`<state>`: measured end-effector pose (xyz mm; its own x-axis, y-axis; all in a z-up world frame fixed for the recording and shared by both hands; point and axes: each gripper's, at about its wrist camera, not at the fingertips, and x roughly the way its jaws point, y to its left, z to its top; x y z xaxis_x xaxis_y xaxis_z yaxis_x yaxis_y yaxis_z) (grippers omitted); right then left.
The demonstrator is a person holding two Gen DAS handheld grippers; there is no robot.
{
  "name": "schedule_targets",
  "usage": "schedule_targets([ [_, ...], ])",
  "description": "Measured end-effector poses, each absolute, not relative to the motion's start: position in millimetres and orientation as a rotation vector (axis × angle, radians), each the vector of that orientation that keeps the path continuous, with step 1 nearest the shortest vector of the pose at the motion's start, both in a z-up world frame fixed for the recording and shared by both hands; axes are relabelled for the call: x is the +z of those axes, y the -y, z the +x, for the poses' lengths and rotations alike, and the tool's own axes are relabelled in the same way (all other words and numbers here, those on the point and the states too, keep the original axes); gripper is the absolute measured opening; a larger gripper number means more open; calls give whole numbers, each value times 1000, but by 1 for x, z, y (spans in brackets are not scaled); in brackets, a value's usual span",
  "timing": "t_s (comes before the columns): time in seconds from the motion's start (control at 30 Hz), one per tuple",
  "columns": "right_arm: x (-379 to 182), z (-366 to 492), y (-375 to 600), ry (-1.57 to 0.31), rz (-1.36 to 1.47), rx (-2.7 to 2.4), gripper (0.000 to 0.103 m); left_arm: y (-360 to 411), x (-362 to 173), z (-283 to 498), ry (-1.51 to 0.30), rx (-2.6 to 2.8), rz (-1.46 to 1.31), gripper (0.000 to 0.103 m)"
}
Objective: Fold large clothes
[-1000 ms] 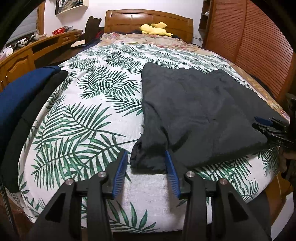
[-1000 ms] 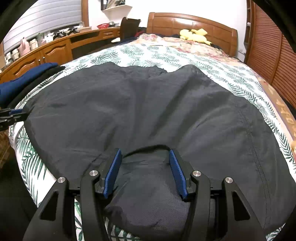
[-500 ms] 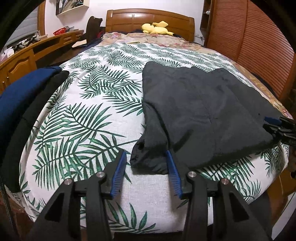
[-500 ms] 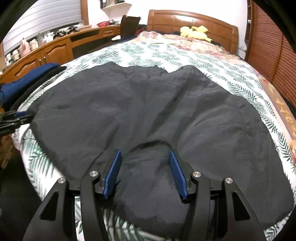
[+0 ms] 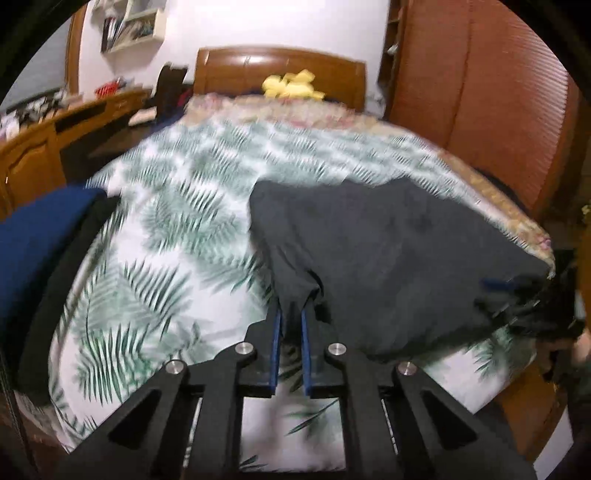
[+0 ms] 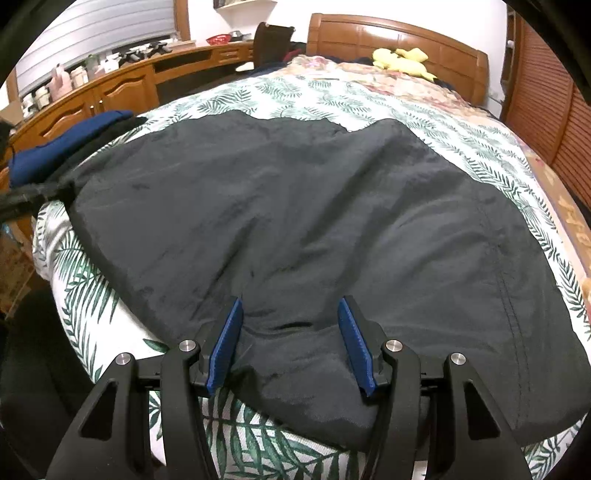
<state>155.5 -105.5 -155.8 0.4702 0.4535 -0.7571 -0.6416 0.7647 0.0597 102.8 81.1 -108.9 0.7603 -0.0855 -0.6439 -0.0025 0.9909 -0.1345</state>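
Left tool [image 5: 291, 321] was pinched nearly closed on the near corner of the dark garment [image 5: 388, 240], cloth bunched between its blue pads. Right tool [image 6: 290, 321] stood wide apart, its pads either side of the garment's near hem, gripping nothing. The garment lay spread flat on the bed [image 6: 461, 122], over the palm-leaf sheet. Folded blue and black clothes [image 5: 40, 251] sat on the bed's left edge. Farther off, a yellow plush toy [image 6: 400, 61] rested by the wooden headboard [image 6: 388, 33].
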Motion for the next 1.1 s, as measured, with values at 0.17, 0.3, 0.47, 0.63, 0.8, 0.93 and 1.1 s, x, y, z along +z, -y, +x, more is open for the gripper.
schedule_targets([
  [0.17, -151, 154, 118, -836, -205, 707, 55, -31, -57, 116, -641, -102, -22, 3],
  [0.3, -135, 146, 147, -802, -163, 701, 54, 9, -32, 129, -604, -154, 45, 3],
  [0.47, -116, 137, 194, -762, -156, 661, 46, 64, -4, 146, -565, -241, 92, 3],
  [0.63, -106, 131, 246, -748, -124, 605, 39, 129, 6, 159, -555, -338, 158, 2],
  [0.8, -102, 121, 285, -744, -92, 559, 35, 191, 3, 171, -567, -440, 173, 2],
  [0.93, -103, 116, 305, -756, -90, 537, 35, 215, -17, 178, -624, -500, 153, 3],
  [1.1, -107, 116, 317, -760, -75, 518, 35, 219, -30, 180, -667, -497, 153, 4],
])
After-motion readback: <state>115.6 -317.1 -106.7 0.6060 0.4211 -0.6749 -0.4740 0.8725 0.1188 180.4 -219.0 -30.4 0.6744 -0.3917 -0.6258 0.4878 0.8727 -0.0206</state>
